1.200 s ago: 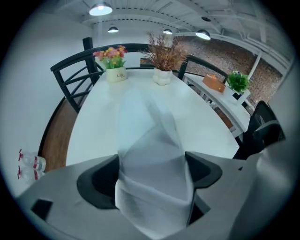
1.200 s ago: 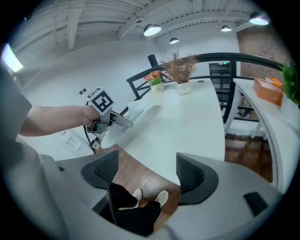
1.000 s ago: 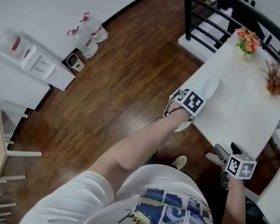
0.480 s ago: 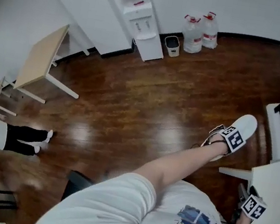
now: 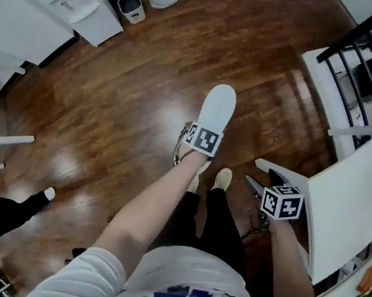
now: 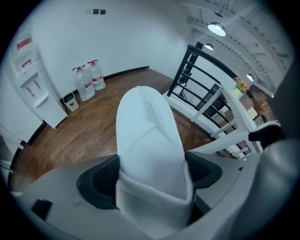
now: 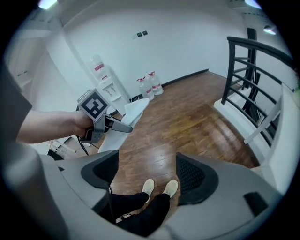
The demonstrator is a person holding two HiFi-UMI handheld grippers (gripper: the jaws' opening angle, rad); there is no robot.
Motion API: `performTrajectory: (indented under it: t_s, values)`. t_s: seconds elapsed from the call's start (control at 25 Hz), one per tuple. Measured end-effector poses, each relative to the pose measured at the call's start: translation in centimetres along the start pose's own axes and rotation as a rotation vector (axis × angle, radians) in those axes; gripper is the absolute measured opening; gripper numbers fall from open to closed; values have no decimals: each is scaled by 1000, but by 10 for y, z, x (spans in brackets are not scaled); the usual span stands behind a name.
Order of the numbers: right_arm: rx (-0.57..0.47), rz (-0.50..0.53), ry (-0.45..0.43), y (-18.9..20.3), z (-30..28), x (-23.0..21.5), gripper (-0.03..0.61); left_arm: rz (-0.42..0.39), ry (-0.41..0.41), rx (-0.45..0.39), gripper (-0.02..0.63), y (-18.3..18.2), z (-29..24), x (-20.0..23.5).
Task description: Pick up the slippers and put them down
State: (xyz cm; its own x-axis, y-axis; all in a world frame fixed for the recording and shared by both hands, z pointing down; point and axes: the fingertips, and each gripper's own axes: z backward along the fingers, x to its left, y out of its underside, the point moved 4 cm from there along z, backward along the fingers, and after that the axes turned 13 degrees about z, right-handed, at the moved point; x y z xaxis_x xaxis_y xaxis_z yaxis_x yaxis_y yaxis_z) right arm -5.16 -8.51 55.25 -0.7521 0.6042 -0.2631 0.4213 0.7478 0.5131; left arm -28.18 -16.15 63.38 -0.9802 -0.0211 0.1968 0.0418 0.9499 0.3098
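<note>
Jaws of the left gripper (image 6: 152, 187) are closing on a white slipper (image 6: 147, 140), which is pinched between the two dark pads at one end, while the rest of it stands out beyond them. In the head view this slipper (image 5: 219, 107) hangs in the air over the brown wooden floor (image 5: 133, 87), past the marker cube of the left gripper (image 5: 206, 130) and ahead of the person's two pale shoes (image 5: 222, 179). The right gripper (image 7: 147, 171) is released: its jaws stand apart with nothing between them, and only the floor and the person's dark trouser legs show in the gap. It hovers just beside a white table (image 5: 353, 199) on the right, with the black railing (image 5: 371, 41) farther off. From the right gripper view, the left gripper's hand (image 7: 70, 124) appears on the left side, the slipper jutting out from it. Against the far white wall stand two water bottles (image 6: 89, 79), a small bin (image 6: 69, 99) and a white water dispenser (image 6: 33, 89).
</note>
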Motion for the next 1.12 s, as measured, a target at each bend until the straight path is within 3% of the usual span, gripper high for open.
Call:
performTrajectory:
  t_s: [0.12, 0.28, 0.44, 0.6, 0.68, 0.84, 1.0, 1.12]
  values:
    - [47, -12, -18, 15, -120, -88, 405, 148, -17, 45, 434, 8, -157, 18]
    - [27, -14, -21, 46, -333, -195, 405, 232, -49, 97, 434, 36, -396, 69]
    - [90, -44, -31, 127, -463, -243, 405, 282, -52, 169, 434, 106, -589, 102]
    - [112, -27, -40, 163, -531, -261, 405, 287, -67, 211, 443, 131, -694, 144]
    - [122, -7, -46, 166, -544, -261, 405, 301, -50, 245, 494, 142, -705, 146]
    - [121, 4, -58, 144, -524, -240, 405, 296, -32, 266, 489, 140, -656, 131]
    - [121, 13, -62, 105, -449, -196, 405, 246, -24, 231, 486, 112, -544, 107]
    - [120, 30, -72, 73, -366, -151, 405, 170, -52, 213, 485, 96, -426, 93]
